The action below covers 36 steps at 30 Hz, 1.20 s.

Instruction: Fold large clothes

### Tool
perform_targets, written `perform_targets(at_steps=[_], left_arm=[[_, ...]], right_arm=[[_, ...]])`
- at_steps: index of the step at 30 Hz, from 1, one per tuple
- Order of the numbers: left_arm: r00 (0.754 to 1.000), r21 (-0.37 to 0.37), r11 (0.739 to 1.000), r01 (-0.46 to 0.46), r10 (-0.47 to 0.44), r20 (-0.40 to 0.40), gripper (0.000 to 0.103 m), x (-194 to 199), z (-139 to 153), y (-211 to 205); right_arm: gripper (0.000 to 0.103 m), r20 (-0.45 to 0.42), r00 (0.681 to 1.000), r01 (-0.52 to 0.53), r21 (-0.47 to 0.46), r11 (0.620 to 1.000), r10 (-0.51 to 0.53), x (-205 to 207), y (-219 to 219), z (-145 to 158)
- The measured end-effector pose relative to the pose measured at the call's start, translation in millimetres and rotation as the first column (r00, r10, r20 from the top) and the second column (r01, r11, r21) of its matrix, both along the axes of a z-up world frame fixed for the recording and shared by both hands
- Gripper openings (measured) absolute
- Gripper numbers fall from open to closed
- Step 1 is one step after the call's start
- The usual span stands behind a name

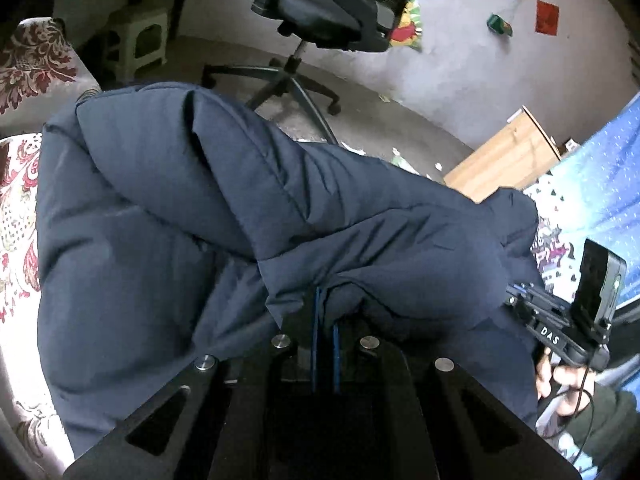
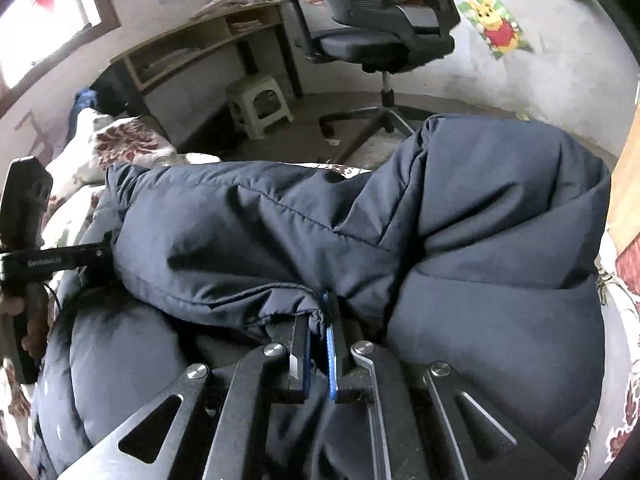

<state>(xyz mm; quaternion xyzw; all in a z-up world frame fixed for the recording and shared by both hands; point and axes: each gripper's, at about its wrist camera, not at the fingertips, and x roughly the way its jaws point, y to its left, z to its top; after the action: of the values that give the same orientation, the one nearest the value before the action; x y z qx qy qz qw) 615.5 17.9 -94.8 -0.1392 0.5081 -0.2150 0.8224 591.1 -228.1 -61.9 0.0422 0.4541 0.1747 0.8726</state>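
Jacket (image 1: 248, 216): navy, padded, long axis running crosswise before both claws.
Left claw (image 1: 325, 312): clenched on jacket hem.
Right claw (image 2: 318, 320): clenched on hem, beside the left.

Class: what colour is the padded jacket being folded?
Dark navy blue jacket, plain with no pattern; clearest in the right wrist view.

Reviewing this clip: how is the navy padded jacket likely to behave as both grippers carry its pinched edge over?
The navy padded jacket will probably flop, not hold shape: it already drapes in soft bulges. Its puffy quilting suggests it is light for its bulk and may spring back open after folding. The smooth shell looks slippery, so the left gripper and right gripper, each pinching little fabric, could lose it.
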Motion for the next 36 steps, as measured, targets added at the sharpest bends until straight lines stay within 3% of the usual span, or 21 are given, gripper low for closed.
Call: perform_targets(at_steps=[4, 6, 9, 12, 15, 18, 20, 23, 25, 28, 31, 33, 36], left_arm=[[1.0, -0.024, 1.0, 0.018, -0.017, 0.012, 0.004, -11.8, 8.5, 6.7], [0.999, -0.031, 0.999, 0.028, -0.027, 0.017, 0.004, -14.3, 11.4, 14.8], [0.999, -0.028, 0.999, 0.039, -0.038, 0.033, 0.004, -19.1, 15.8, 18.2], [0.999, -0.01, 0.999, 0.038, -0.038, 0.034, 0.004, -19.0, 15.8, 13.6], [0.999, -0.016, 0.999, 0.036, -0.035, 0.036, 0.004, -22.4, 21.9, 12.3], [0.999, 0.01, 0.999, 0.035, -0.035, 0.036, 0.012, -30.6, 38.1, 13.1], [0.995, 0.034, 0.998, 0.056, -0.058, 0.08, 0.014, -42.0, 54.8, 13.4], [0.971, -0.01, 0.994, 0.106, -0.102, 0.214, 0.023, -55.6, 82.3, 8.8], [0.961, -0.032, 0.988, 0.15, -0.139, 0.239, 0.025, -48.0, 87.8, -5.9], [0.956, -0.023, 0.964, 0.264, -0.259, 0.141, 0.025, -25.7, 69.2, -39.6], [0.933, 0.103, 0.927, 0.36, -0.36, -0.024, 0.025, -7.3, 29.3, -73.5], [0.939, 0.09, 0.935, 0.343, -0.339, -0.06, 0.025, 2.0, 14.8, -76.9], [0.955, 0.09, 0.951, 0.297, -0.294, -0.05, 0.025, 13.3, 5.8, -80.2]], right_arm=[[0.011, -0.029, 0.999, -0.022, 0.053, 0.998, 0.023, -11.8, -12.2, 23.2], [0.021, 0.002, 0.999, -0.042, 0.078, 0.996, 0.042, -28.3, -22.0, 47.4], [0.023, 0.073, 0.995, -0.074, 0.111, 0.991, 0.066, -41.2, -28.5, 78.4], [0.023, 0.08, 0.996, -0.057, 0.157, 0.986, 0.044, -22.4, -23.6, 90.4], [0.023, -0.017, 0.998, -0.054, 0.185, 0.981, 0.058, 17.9, -3.5, 66.9], [0.023, -0.145, 0.988, -0.022, 0.196, 0.98, 0.052, 35.2, 3.0, 31.2], [0.022, -0.156, 0.986, -0.023, 0.202, 0.979, 0.055, 31.9, 0.8, 21.0], [0.022, -0.136, 0.986, -0.076, 0.16, 0.984, 0.099, 24.7, 5.3, 20.5], [0.022, -0.141, 0.982, -0.101, 0.142, 0.985, 0.122, 23.2, 6.6, 19.0], [0.02, -0.169, 0.974, -0.128, 0.128, 0.983, 0.149, 19.5, 1.0, 20.8], [0.019, -0.194, 0.965, -0.169, 0.048, 0.984, 0.176, 13.8, -9.0, 19.9], [0.018, -0.202, 0.962, -0.184, 0.025, 0.983, 0.185, 15.6, -13.5, 14.3], [0.016, -0.194, 0.967, -0.169, -0.014, 0.986, 0.163, 27.0, -9.3, 4.6]])
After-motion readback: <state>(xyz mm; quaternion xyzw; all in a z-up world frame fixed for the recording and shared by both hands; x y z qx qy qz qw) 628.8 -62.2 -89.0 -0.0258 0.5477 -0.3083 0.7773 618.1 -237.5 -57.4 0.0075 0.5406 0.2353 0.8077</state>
